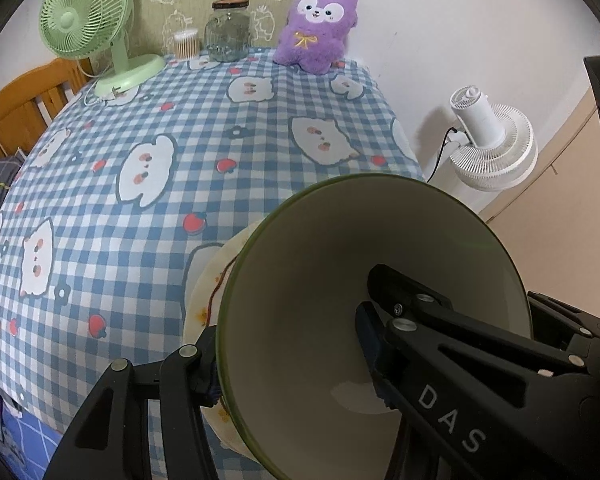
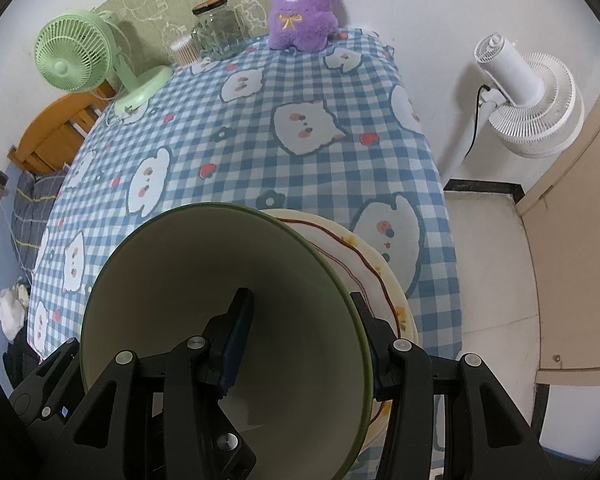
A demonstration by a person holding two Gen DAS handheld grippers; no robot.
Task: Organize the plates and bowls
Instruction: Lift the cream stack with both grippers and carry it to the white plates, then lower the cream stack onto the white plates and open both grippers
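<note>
One cream bowl with a green rim (image 1: pixel 320 280) (image 2: pixel 188 280) is gripped from both sides. My left gripper (image 1: pixel 288 356) is shut on its wall, one finger inside and one outside. My right gripper (image 2: pixel 304 340) is shut on the opposite wall in the same way. Part of the right gripper (image 1: pixel 560 320) shows behind the bowl in the left wrist view. Directly under the bowl, a cream plate (image 1: pixel 204 292) (image 2: pixel 364 256) with a brown line and orange flowers lies on the checked tablecloth (image 1: pixel 160 200). Whether the bowl touches the plate is hidden.
At the table's far edge stand a green desk fan (image 1: pixel 88 28), a cotton-swab tub (image 1: pixel 186 44), a glass jar (image 1: pixel 228 30) and a purple plush toy (image 1: pixel 316 28). A white floor fan (image 2: pixel 528 96) stands right of the table. A wooden bed frame (image 1: pixel 24 108) lies on the left.
</note>
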